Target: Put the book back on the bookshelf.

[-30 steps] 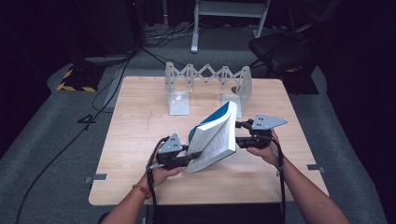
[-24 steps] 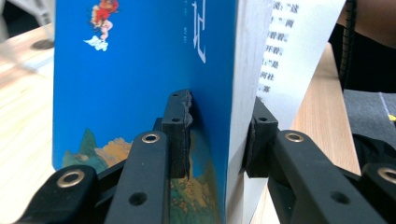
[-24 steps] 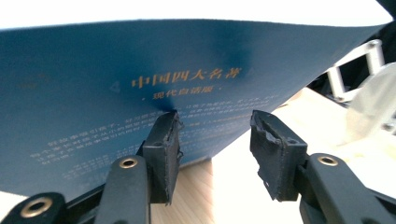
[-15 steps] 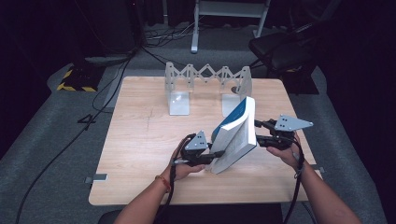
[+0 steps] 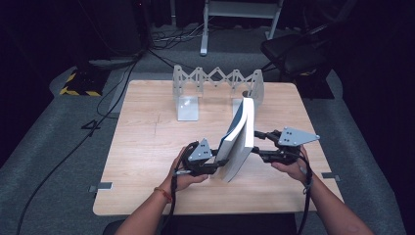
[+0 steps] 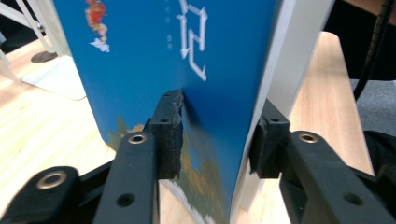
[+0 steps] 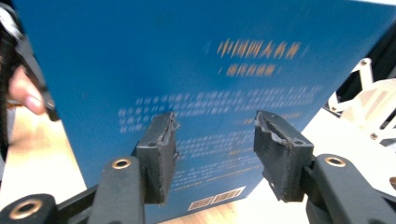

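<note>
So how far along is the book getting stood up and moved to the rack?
Done: the thick blue-covered book stands upright on the wooden table. In hand: left claw clamps its spine edge; right claw is open against the back cover. Left: reaching the white expanding rack.

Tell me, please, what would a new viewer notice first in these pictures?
First, the blue book, standing nearly upright on its edge near the middle of the wooden table. The left gripper clamps its lower edge, one of its fingers on the cover and the other on the pages. The right gripper meets it from the other side with fingers apart, and a white folding rack stands behind.
</note>
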Demonstrator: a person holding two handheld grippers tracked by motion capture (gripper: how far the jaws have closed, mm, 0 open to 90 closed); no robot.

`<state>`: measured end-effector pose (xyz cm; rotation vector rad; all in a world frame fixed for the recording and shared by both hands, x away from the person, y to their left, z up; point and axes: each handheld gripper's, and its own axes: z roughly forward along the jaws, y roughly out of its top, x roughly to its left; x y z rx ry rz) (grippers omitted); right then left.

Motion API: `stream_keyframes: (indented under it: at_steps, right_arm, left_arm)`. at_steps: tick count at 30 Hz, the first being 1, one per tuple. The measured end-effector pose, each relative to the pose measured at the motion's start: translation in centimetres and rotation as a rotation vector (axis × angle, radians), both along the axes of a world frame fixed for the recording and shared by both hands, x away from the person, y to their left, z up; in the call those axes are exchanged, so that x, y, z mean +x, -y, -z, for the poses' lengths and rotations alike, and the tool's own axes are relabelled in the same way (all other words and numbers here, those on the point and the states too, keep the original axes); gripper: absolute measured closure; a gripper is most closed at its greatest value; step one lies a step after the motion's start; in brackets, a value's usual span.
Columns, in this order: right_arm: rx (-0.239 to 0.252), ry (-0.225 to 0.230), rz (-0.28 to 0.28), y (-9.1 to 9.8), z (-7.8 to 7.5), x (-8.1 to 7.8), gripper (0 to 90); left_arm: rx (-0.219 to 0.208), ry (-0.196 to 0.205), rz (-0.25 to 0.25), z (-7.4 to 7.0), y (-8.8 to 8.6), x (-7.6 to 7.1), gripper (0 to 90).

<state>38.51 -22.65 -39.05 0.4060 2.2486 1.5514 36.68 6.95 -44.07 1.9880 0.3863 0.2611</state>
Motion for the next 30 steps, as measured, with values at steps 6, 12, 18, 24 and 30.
stream_keyframes:
  at_steps: [6, 12, 18, 24, 30]
  right_arm:
    - [-0.025, -0.014, -0.021, -2.0, 0.9, -0.4, 45.4]
    - [-0.028, -0.017, -0.021, -2.7, 1.1, -0.3, 44.0]
    - [-0.015, -0.006, 0.034, -3.5, 1.3, -0.2, 42.9]
    - [-0.001, -0.005, 0.073, -3.2, 1.4, 0.1, 41.6]
    - [0.02, 0.003, 0.122, -2.9, 1.4, 0.5, 39.9]
  left_arm:
    - [-0.02, -0.009, -0.007, -0.6, -0.3, -1.6, 39.2]
    - [0.012, 0.006, -0.111, -0.3, 1.8, -2.8, 19.8]
    - [-0.041, 0.005, -0.245, 0.1, 3.2, -2.8, 14.8]
    - [-0.049, 0.055, -0.338, 0.5, 3.6, -2.9, 31.7]
    - [-0.049, 0.057, -0.321, 0.4, 2.9, -2.9, 41.2]
